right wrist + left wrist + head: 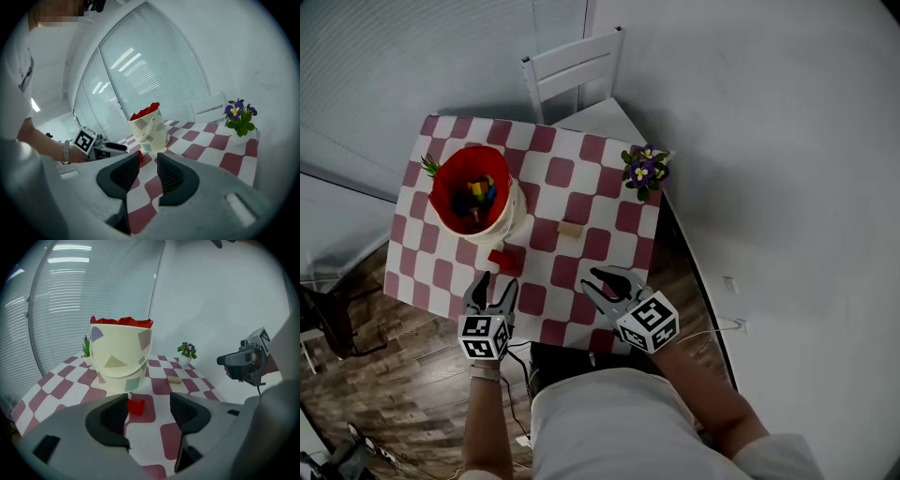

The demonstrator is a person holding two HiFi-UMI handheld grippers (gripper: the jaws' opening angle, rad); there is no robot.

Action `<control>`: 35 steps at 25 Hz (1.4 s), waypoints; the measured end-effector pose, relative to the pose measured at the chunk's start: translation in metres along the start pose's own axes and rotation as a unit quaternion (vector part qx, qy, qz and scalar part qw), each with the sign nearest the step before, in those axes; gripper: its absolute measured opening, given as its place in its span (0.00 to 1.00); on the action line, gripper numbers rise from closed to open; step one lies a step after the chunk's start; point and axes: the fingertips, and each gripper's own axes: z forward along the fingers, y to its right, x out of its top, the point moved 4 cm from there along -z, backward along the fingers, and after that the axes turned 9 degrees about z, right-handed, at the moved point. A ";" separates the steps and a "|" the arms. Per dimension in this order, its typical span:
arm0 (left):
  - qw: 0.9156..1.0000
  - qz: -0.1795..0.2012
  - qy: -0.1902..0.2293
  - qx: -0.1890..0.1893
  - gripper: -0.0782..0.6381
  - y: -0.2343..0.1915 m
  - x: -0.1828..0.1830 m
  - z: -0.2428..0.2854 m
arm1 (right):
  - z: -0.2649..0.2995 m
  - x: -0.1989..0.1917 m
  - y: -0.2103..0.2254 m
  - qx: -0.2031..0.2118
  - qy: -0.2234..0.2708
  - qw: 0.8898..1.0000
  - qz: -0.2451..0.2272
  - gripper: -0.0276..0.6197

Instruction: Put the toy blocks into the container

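Room: pale walls, window blinds and a wood floor, seen from steeply above; a white chair [577, 67] stands at 12 o'clock behind the table.
Surface: a table under a red-and-white checked cloth [581, 202], with a potted flower [644, 171] at its 2 o'clock corner.
Container: a cream bucket [478, 199] with a red lining, upright at 10 o'clock on the table, with coloured blocks already inside.
Blocks left out: a red block [502, 260] just in front of the bucket, and a tan block [570, 229] near the table's middle.
Left gripper [499, 281]: jaws spread wide and holding nothing; the red block sits on the cloth framed in the gap, not yet touched.
Right gripper [600, 279]: jaws a narrow gap apart, nothing between them.
Key relation: the red block lies at 12 o'clock from the left gripper, close ahead, with the bucket just beyond at 11 o'clock.
Long axis: the red block seems to run roughly 9 to 3, across the gripper's line.
Nearer hand: the left for the red block; the tan block sits at 11 o'clock from the right gripper.
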 end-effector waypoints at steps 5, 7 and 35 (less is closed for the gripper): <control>0.999 0.022 -0.024 -0.027 0.49 -0.023 -0.011 0.025 | 0.018 -0.003 0.002 -0.036 -0.001 0.999 0.016 0.21; 0.998 0.029 -0.034 -0.037 0.50 -0.030 -0.015 0.034 | 0.025 -0.005 0.001 -0.048 -0.001 0.999 0.024 0.21; 0.988 0.086 -0.082 -0.098 0.52 -0.043 -0.026 0.071 | 0.037 -0.020 0.003 -0.121 0.026 0.988 0.089 0.21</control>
